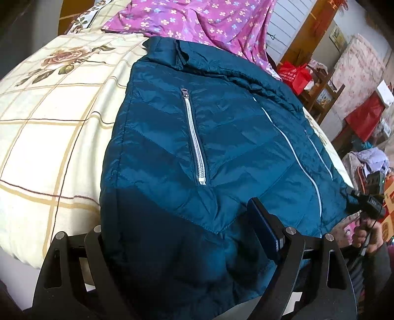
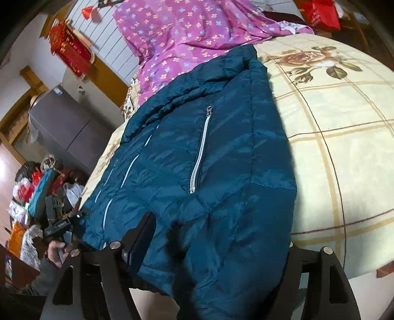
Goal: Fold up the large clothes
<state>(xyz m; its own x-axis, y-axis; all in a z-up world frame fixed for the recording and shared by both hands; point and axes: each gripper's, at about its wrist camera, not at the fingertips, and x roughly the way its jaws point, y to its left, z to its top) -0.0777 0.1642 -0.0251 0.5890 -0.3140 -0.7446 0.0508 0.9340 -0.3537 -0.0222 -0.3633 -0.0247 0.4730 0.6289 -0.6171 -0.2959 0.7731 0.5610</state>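
A teal quilted jacket [image 1: 221, 137] with silver zips lies front up on the bed, collar far, hem hanging over the near edge. My left gripper [image 1: 177, 221] stands wide at the hem. Loose fabric drapes across the gap and hides its left finger; the right finger [image 1: 264, 229] shows beside the cloth. My right gripper [image 2: 219, 229] is also spread over the hem of the jacket [image 2: 221, 152], with its right finger under the fabric. Each gripper appears small in the other's view at a hem corner: the right gripper [image 1: 362, 197] and the left gripper [image 2: 71, 219], each in a person's hand.
The bed has a cream checked sheet [image 1: 49, 137] with rose prints, also seen in the right wrist view [image 2: 344, 147]. A purple flowered cloth [image 1: 197, 22] lies heaped behind the collar. Red bags [image 1: 295, 76], a grey cabinet [image 2: 69, 133] and piled clutter [image 2: 37, 187] crowd the floor beside the bed.
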